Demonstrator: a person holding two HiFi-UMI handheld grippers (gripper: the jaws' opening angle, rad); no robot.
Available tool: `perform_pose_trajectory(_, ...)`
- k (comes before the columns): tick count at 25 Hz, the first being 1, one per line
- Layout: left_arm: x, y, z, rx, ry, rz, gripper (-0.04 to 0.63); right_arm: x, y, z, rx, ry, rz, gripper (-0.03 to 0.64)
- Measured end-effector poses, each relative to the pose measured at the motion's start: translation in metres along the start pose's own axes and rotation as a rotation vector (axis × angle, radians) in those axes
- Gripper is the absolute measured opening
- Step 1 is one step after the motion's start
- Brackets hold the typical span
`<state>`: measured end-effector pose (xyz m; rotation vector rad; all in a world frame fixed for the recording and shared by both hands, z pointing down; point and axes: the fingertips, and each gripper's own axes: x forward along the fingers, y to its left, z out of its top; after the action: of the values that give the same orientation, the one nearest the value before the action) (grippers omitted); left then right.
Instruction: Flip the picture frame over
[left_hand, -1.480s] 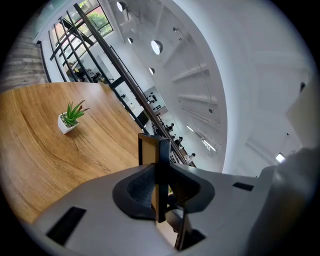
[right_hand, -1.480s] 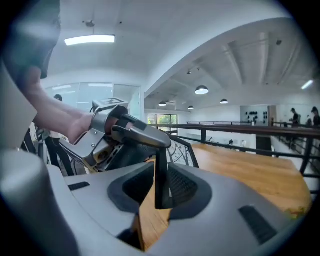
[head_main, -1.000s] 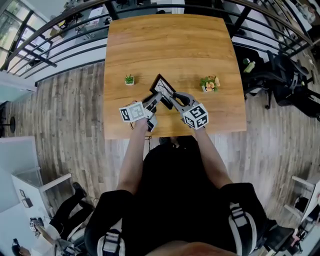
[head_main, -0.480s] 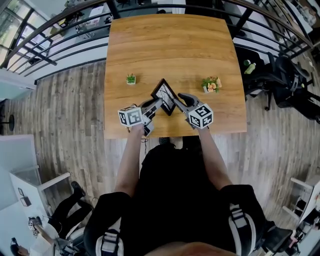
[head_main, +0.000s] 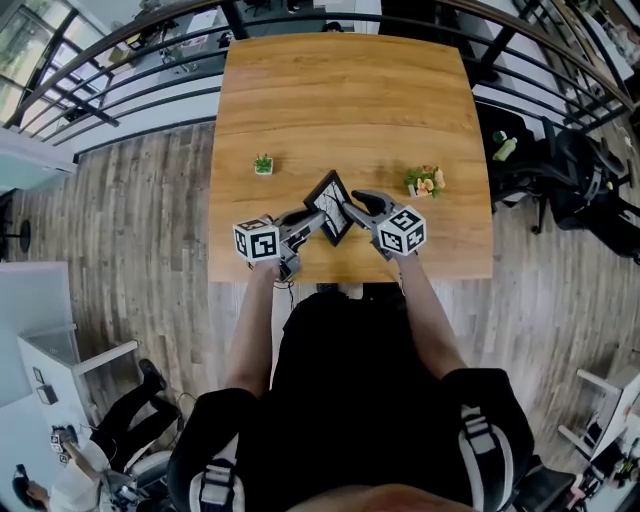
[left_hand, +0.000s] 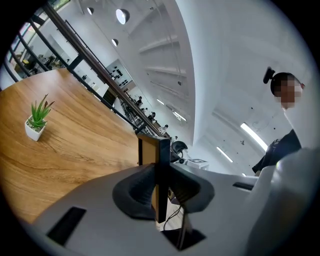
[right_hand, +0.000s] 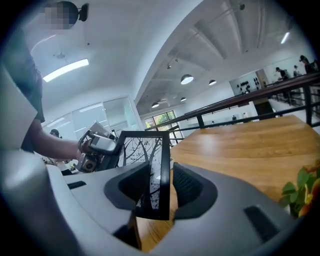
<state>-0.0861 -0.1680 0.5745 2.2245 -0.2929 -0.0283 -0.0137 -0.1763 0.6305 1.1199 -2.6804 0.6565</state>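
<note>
The picture frame (head_main: 330, 205), black-edged with a bare-tree print, is held up on edge above the wooden table (head_main: 340, 100) near its front edge. My left gripper (head_main: 310, 219) is shut on the frame's left side; in the left gripper view the picture frame (left_hand: 161, 150) stands edge-on with both pads of the left gripper (left_hand: 161, 172) against it. My right gripper (head_main: 352, 209) is at the frame's right side. In the right gripper view its jaws are opening: the picture frame (right_hand: 145, 150) still stands between the jaws of the right gripper (right_hand: 165, 185), with a gap at the right pad.
A small green plant in a white pot (head_main: 263, 165) stands left of the frame, also seen as the plant (left_hand: 36, 120). A pot of orange flowers (head_main: 423, 181) sits to the right. A black railing (head_main: 120, 100) borders the table; office chairs (head_main: 580, 170) stand at the right.
The frame has turned a little between the grippers, showing more of its printed face. Both hands have stayed about where they were near the table's front edge.
</note>
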Motion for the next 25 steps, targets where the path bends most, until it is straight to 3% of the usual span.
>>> perform_pose_trajectory(7,-0.003,-0.012,0.002,-0.013,0.01,-0.078,0.094,-0.003,-0.001,0.0,0.068,0.0,0.098,0.16)
perform_pose_trajectory(11,-0.003,-0.017,-0.004,-0.02,0.045,-0.137,0.094,-0.01,0.007,-0.007,0.156,0.01,0.201,0.158)
perform_pose_trajectory(15,-0.005,-0.02,-0.01,-0.015,0.088,-0.189,0.095,-0.017,0.018,-0.015,0.262,0.033,0.313,0.103)
perform_pose_trajectory(19,-0.008,-0.018,-0.01,-0.021,0.063,-0.19,0.095,-0.02,0.019,-0.02,0.291,0.034,0.31,0.095)
perform_pose_trajectory(25,-0.013,-0.003,-0.006,-0.057,0.01,-0.132,0.092,-0.017,0.02,-0.023,0.297,0.013,0.25,0.092)
